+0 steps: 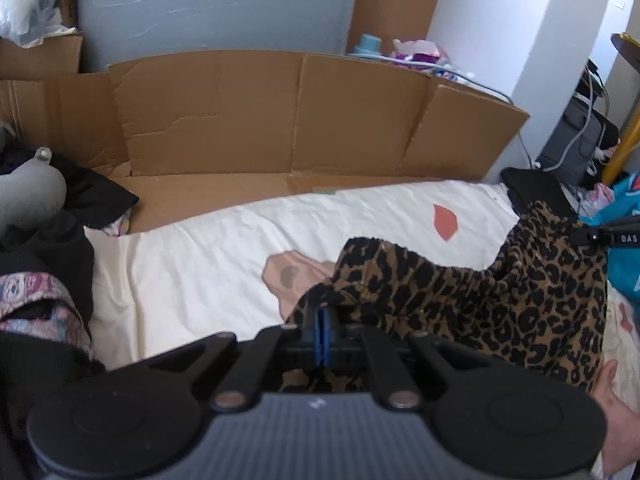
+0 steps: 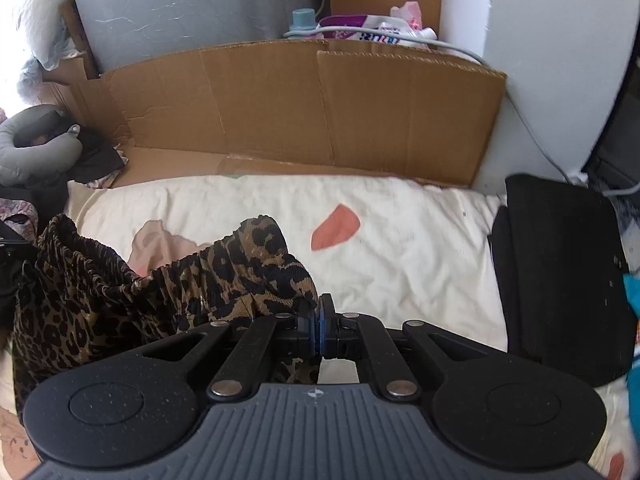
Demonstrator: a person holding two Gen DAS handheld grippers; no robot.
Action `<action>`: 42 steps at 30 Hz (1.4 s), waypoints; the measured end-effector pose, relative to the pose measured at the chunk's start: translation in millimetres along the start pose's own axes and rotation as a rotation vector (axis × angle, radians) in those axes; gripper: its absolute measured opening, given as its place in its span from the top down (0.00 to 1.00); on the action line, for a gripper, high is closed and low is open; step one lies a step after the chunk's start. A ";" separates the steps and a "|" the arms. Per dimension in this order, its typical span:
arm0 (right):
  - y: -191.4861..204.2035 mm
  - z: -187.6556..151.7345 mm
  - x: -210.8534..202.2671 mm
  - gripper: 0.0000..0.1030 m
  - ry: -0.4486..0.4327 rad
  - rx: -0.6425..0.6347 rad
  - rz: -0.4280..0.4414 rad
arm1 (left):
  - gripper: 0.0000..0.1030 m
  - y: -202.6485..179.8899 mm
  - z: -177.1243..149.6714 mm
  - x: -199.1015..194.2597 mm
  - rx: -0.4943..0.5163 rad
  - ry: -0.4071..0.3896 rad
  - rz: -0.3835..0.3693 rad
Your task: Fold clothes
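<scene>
A leopard-print garment (image 1: 500, 296) with a gathered elastic waistband hangs lifted over a cream bedsheet (image 1: 192, 264). My left gripper (image 1: 322, 320) is shut on one corner of its waistband. In the right wrist view the same leopard-print garment (image 2: 120, 300) droops to the left, and my right gripper (image 2: 318, 320) is shut on the other end of the waistband. The fabric sags between the two grips. The right gripper's tip shows at the far right edge of the left wrist view, holding the cloth up. A hand (image 1: 616, 412) appears at the lower right.
A flattened cardboard sheet (image 1: 280, 120) stands along the wall behind the bed. Dark clothes and a grey neck pillow (image 2: 36, 148) lie at the left. A black bag (image 2: 560, 280) sits on the right of the bed, teal fabric (image 1: 624, 264) beyond it.
</scene>
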State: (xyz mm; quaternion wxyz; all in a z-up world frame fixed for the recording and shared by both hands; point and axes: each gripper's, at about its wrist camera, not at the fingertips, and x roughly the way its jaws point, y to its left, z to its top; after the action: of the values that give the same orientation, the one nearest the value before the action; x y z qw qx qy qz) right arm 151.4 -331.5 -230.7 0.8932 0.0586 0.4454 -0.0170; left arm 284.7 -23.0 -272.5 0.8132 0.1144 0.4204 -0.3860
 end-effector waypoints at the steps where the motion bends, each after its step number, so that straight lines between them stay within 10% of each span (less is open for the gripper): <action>1: -0.6 4.5 3.5 1.00 0.000 -0.009 0.000 | 0.98 2.3 3.1 2.9 -0.004 -0.001 0.003; 35: 13.4 109.3 170.7 1.00 0.047 -0.353 -0.022 | 0.99 56.3 48.7 132.5 -0.030 0.053 0.143; 42: 7.1 96.3 195.5 0.95 0.112 -0.296 -0.045 | 0.89 44.3 29.0 174.0 0.037 0.222 0.191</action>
State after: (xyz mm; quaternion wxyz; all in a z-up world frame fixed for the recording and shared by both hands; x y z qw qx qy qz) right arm 346.2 -331.7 -328.6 0.8652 -0.0828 0.4934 0.0321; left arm 394.7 -100.3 -394.9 0.7923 0.2109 0.4879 -0.2995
